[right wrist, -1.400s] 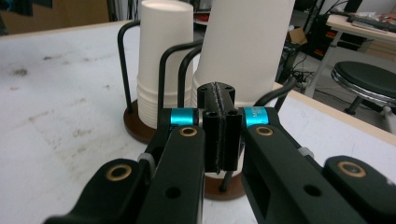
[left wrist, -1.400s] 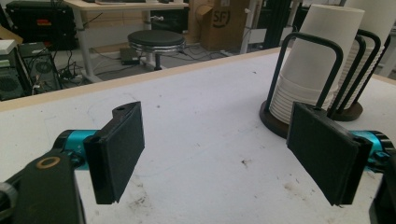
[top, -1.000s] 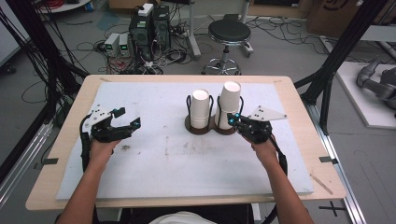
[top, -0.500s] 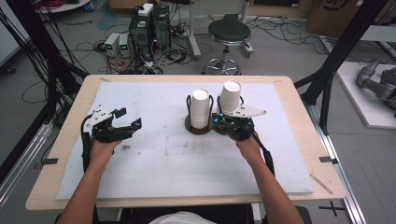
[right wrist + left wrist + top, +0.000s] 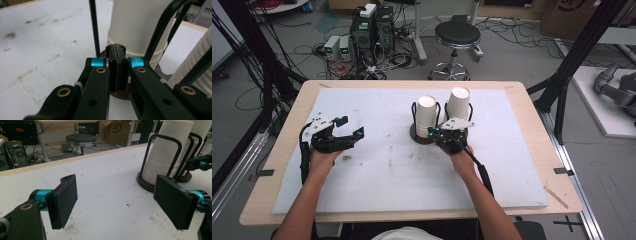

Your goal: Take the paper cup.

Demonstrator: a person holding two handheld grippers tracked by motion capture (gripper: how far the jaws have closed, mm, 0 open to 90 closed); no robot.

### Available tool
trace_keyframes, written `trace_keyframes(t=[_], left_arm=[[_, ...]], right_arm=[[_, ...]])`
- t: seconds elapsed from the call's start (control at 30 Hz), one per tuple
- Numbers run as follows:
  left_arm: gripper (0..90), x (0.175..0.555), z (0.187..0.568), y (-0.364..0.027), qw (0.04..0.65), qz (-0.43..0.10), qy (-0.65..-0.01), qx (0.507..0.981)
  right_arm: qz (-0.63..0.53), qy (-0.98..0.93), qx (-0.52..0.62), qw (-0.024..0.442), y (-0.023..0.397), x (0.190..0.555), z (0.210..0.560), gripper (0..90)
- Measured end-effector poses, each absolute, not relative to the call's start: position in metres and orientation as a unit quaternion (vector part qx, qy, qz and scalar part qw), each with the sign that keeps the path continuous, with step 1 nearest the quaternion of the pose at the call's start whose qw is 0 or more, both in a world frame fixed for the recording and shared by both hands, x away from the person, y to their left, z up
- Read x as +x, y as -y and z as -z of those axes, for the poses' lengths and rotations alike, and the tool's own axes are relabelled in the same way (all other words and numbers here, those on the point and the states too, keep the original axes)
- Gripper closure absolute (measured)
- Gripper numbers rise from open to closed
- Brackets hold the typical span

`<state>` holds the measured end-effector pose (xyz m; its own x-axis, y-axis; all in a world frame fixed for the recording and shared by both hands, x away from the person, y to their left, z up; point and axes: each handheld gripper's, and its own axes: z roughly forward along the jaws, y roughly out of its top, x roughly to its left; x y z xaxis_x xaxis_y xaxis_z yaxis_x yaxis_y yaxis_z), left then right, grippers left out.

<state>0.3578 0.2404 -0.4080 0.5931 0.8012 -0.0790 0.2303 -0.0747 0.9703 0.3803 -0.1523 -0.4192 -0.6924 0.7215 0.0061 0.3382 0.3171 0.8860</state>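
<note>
Cups (image 5: 427, 120) stand in two nested stacks mouth-down near the middle of the counter (image 5: 377, 200), a little toward its far edge, each stack on a dark round base inside a black wire holder (image 5: 414, 112); in the high view the second stack (image 5: 458, 106) leans just right of the first. The right claw (image 5: 447, 134) sits at the near foot of these stacks, between the two bases, while the left claw (image 5: 349, 135) rests well apart toward the counter's left edge, its jaws spread with nothing between them. In the left gripper view the two black pads (image 5: 65, 200) stand wide over bare, scuffed counter, and the nearer stack (image 5: 165, 157) rises at the right behind its wire loop, the rims of the nested cups showing as tight rings at the bottom. In the right gripper view the right claw (image 5: 116, 66) is pressed together, pad against pad, pinching nothing, its tip just in front of the base and a thin upright wire (image 5: 94, 27), with the smooth cup wall (image 5: 136, 22) right behind and the ribbed rims of the other stack (image 5: 193, 62) at the right. These look like thin paper cups: very light, easily crushed, and likely to cling to their neighbours. I judge the best hold is a gentle pinch across the top cup's wall near its closed end, above the wire, lifting straight up; for that the right claw must first open.
</note>
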Motion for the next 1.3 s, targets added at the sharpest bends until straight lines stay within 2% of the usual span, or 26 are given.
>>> trace_keyframes(t=[0.3,0.87,1.3], left_arm=[[19.6,0.358,0.408,-0.241,0.568,-0.250,-0.374,0.689],[19.7,0.369,0.397,-0.230,0.585,-0.246,-0.356,0.686],[19.7,0.394,0.371,-0.197,0.597,-0.215,-0.312,0.707]], right_arm=[[-0.460,-0.786,0.359,0.204,0.140,0.384,0.432,90.0],[-0.444,-0.770,0.408,0.208,0.133,0.385,0.429,90.0],[-0.436,-0.767,0.425,0.205,0.129,0.386,0.429,90.0]])
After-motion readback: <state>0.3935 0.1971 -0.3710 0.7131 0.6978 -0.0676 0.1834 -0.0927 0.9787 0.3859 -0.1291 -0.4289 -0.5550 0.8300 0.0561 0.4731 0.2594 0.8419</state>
